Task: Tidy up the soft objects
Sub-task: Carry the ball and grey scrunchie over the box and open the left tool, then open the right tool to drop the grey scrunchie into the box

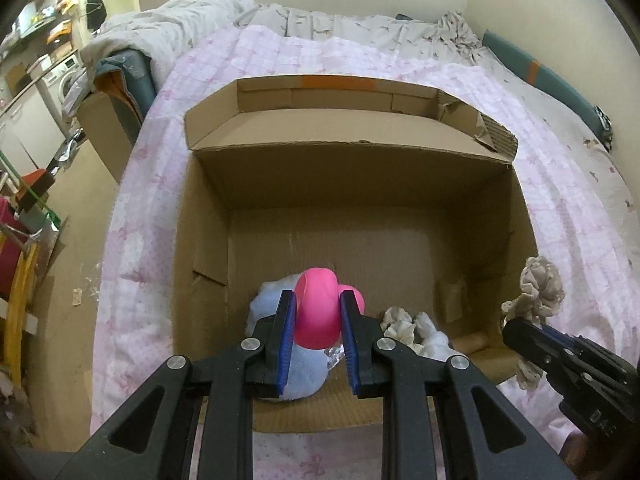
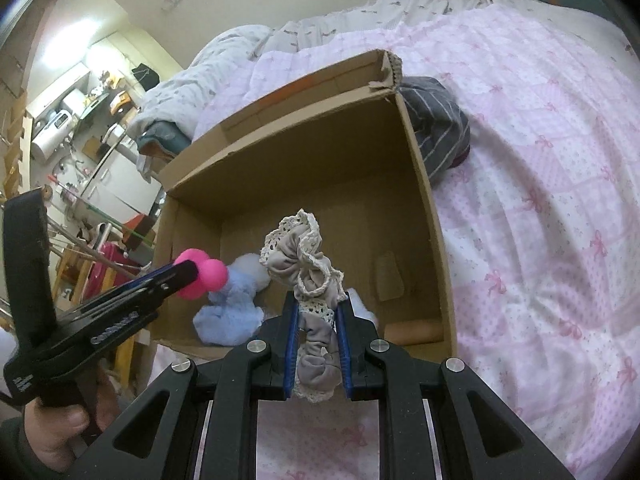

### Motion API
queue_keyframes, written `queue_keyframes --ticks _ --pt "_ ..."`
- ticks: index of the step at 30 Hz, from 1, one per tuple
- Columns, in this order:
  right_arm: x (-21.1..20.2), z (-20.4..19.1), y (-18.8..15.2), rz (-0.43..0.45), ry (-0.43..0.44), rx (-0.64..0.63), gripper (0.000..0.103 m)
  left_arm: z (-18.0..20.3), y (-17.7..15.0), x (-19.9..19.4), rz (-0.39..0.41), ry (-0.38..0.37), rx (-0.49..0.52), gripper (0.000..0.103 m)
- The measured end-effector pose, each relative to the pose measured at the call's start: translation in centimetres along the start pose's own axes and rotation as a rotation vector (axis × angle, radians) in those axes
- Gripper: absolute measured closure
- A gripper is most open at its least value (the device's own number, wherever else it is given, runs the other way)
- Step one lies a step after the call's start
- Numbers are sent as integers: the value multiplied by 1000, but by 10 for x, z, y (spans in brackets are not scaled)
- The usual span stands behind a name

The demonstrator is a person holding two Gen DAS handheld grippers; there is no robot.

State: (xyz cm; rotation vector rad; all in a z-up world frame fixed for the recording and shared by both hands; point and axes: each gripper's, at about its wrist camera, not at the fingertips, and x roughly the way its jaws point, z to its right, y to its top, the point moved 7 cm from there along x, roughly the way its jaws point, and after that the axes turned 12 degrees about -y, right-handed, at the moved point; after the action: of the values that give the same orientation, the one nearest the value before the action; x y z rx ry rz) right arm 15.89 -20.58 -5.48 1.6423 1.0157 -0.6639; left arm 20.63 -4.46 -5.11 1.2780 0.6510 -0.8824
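Note:
An open cardboard box [image 1: 360, 176] sits on the pink bedspread; it also shows in the right wrist view [image 2: 424, 184]. My left gripper [image 1: 318, 300] is shut on a pink rubbery toy [image 1: 318, 308] above the box's near part; the toy also shows in the right wrist view [image 2: 200, 276]. Under it in the box lie a light blue soft cloth [image 1: 304, 376] and a white soft item [image 1: 416, 330]. My right gripper [image 2: 318, 304] is shut on a grey lace-trimmed scrunchie [image 2: 304, 256], held over the box's near right edge [image 1: 536, 292].
A grey striped garment [image 2: 440, 128] lies on the bed just beyond the box's right wall. Crumpled grey bedding [image 1: 168, 28] is piled at the bed's far end. The floor with clutter and a second cardboard box [image 1: 104, 132] lies left of the bed.

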Motion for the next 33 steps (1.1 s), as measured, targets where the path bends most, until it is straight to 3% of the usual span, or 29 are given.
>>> queue_keyframes --ticks 6,9,15,18,20,33 --pt "2 0 1 1 -13 -3 84 -3 -2 8 -10 18 -16 83" --pt "2 1 0 1 -12 5 84 -2 -3 10 -6 -11 -36 83" --pt "-6 1 6 49 -8 8 84 -7 -2 6 6 -2 -69 82" --pt "-3 3 4 37 -12 13 84 -9 -3 3 4 1 -79 67" --pt "-2 2 4 37 -17 7 84 -10 -2 -2 17 5 -81 46" --pt "2 -3 2 20 -7 -1 80 -13 -2 -29 69 10 -60 42"
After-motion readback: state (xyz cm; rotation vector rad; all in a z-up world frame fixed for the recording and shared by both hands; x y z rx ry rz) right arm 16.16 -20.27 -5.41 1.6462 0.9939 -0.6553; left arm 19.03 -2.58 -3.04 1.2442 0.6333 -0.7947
